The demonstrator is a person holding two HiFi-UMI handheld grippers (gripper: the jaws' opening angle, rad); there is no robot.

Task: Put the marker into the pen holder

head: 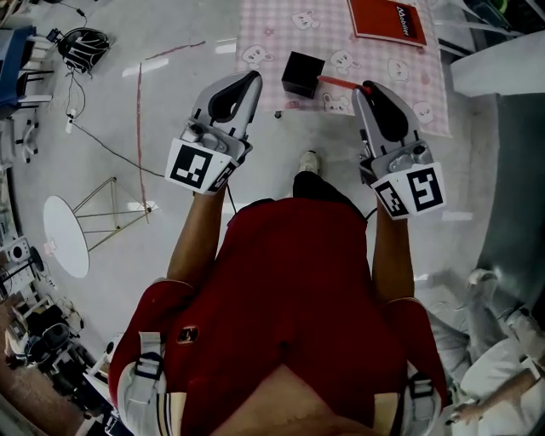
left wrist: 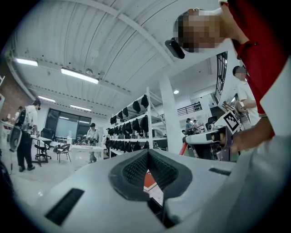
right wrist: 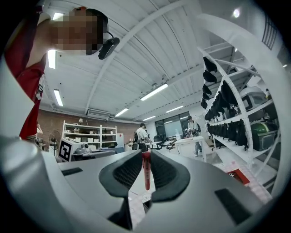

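In the head view a black square pen holder [head: 302, 73] stands near the front edge of a table with a pink checked cloth [head: 281, 25]. My right gripper [head: 366, 88] is to its right, shut on a red marker [head: 336, 83] that sticks out leftward toward the holder, its tip close to the holder's right side. The right gripper view shows the marker [right wrist: 146, 170] pinched between the black pads of that gripper [right wrist: 145, 154]. My left gripper [head: 253, 77] hovers left of the holder. Its jaws [left wrist: 148, 154] are shut with nothing between them.
A red book [head: 387, 19] lies at the table's far right. A small dark item [head: 277, 113] sits by the table's front edge. A white round stand [head: 66, 236] and cables [head: 102, 140] are on the floor to the left. Shelving and people fill the background.
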